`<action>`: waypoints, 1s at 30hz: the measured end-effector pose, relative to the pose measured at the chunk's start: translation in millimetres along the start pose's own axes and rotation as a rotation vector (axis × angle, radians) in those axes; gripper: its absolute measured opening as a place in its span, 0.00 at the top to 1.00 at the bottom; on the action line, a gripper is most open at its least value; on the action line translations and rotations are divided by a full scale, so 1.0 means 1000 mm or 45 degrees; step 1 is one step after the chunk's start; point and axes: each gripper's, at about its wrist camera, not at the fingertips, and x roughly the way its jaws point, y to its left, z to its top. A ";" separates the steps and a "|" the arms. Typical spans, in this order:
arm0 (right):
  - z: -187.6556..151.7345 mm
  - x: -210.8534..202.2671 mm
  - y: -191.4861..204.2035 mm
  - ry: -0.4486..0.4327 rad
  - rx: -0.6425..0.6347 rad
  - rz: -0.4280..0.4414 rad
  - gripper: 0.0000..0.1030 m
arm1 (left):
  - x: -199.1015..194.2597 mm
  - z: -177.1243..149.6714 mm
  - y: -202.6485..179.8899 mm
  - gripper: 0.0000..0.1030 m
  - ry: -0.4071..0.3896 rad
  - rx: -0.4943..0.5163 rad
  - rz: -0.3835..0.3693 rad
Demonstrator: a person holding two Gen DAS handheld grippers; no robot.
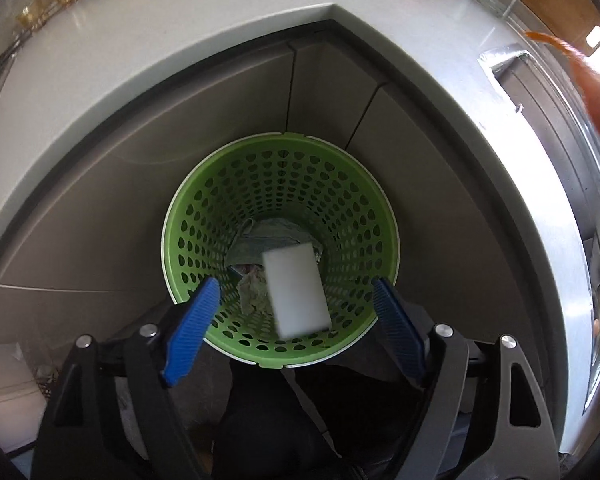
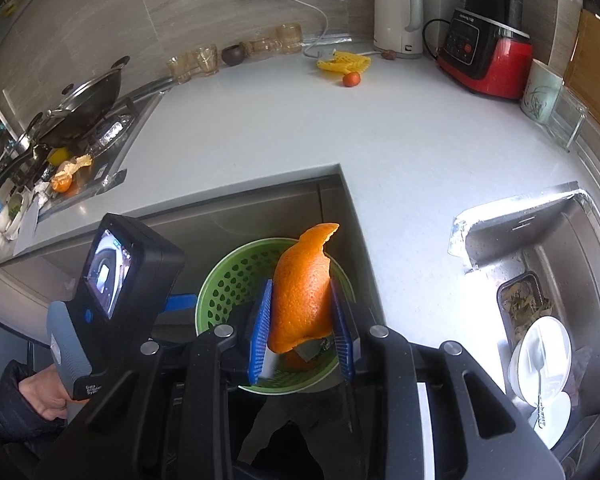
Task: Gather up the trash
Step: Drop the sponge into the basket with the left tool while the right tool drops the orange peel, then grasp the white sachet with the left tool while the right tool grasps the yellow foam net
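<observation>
Sponge (image 1: 298, 288) mid-air just above green basket (image 1: 188, 216), over rags already inside; left gripper (image 1: 296, 304) spread wide, holding nothing, centred so it drops in. Orange peel (image 2: 304, 292) pinched in right gripper (image 2: 302, 322), poised over basket as next piece of trash

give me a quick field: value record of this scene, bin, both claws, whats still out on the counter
bin: green basket on the floor below the counter corner
in bin: grey cloth, crumpled paper
sponge: white block, blurred, between the open jaws over the basket, touching neither
left claw: open, above the basket
right claw: shut on orange peel, above the basket
counter: small orange, yellow net
by stove: more peel
</observation>
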 end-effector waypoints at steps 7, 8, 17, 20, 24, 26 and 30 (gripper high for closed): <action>0.000 0.006 0.001 0.016 -0.026 0.014 0.70 | -0.018 0.006 0.005 0.21 -0.041 -0.028 0.056; -0.001 0.009 0.003 0.022 -0.032 0.017 0.70 | -0.023 0.005 0.007 0.20 -0.052 -0.034 0.076; -0.004 0.041 0.020 0.097 -0.078 0.095 0.70 | -0.051 -0.012 0.043 0.18 -0.109 -0.147 0.240; -0.004 0.052 0.029 0.121 -0.115 0.123 0.67 | -0.055 -0.017 0.055 0.18 -0.107 -0.187 0.275; -0.003 0.059 0.037 0.118 -0.139 0.105 0.33 | -0.058 -0.023 0.070 0.18 -0.101 -0.233 0.293; -0.002 0.058 0.038 0.115 -0.137 0.114 0.32 | -0.060 -0.025 0.073 0.18 -0.104 -0.249 0.300; 0.002 0.053 0.034 0.096 -0.126 0.097 0.27 | -0.062 -0.026 0.073 0.18 -0.118 -0.258 0.303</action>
